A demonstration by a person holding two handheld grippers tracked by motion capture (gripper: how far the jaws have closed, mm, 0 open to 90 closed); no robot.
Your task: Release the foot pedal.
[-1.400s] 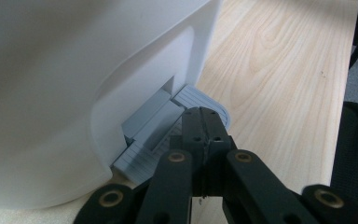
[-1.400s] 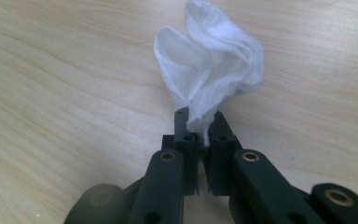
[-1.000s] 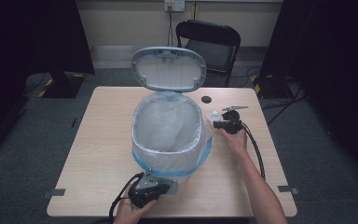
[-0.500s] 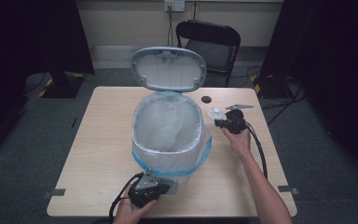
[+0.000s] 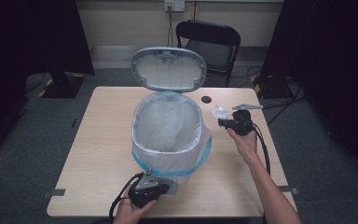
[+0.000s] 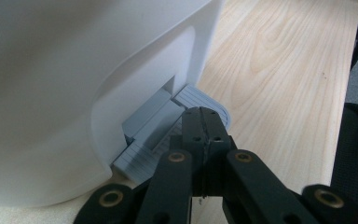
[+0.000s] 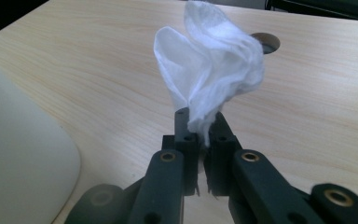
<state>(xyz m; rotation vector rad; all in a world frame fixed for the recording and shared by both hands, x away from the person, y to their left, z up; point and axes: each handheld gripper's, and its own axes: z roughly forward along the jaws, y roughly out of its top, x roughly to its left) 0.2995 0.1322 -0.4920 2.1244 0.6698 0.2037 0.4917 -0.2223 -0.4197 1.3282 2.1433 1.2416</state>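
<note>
Tissue: a crumpled white tissue (image 7: 212, 70) sticks up out of the right gripper (image 7: 200, 126), its lower end pinched between the two closed jaws; in the high view the tissue (image 5: 219, 112) sits at the gripper's tip, above the table (image 5: 102, 140) and just to the right of the bin (image 5: 170, 135).
Right gripper: jaws clamped together on the tissue, nothing else between them; in the high view the right gripper (image 5: 223, 122) points left toward the bin.
Right hand: the hand (image 5: 245, 142) holds the gripper from behind, forearm coming in from the bottom right, cable trailing along it.
Left gripper: jaws pressed fully together with nothing between them; their tips (image 6: 204, 126) rest on the grey pedal (image 6: 168, 135) at the foot of the bin.
Left hand: the hand (image 5: 130, 212) sits at the near table edge, its gripper (image 5: 170, 188) low against the bin's base.
Bin: white, lined with a clear bag with a blue band, lid (image 5: 168, 69) standing upright and open.
Hard to tell: the hand is cut off at the bottom of the high view; whether the pedal is pushed down cannot be told; the bin's wall blurs into a white mass in both gripper views.
</note>
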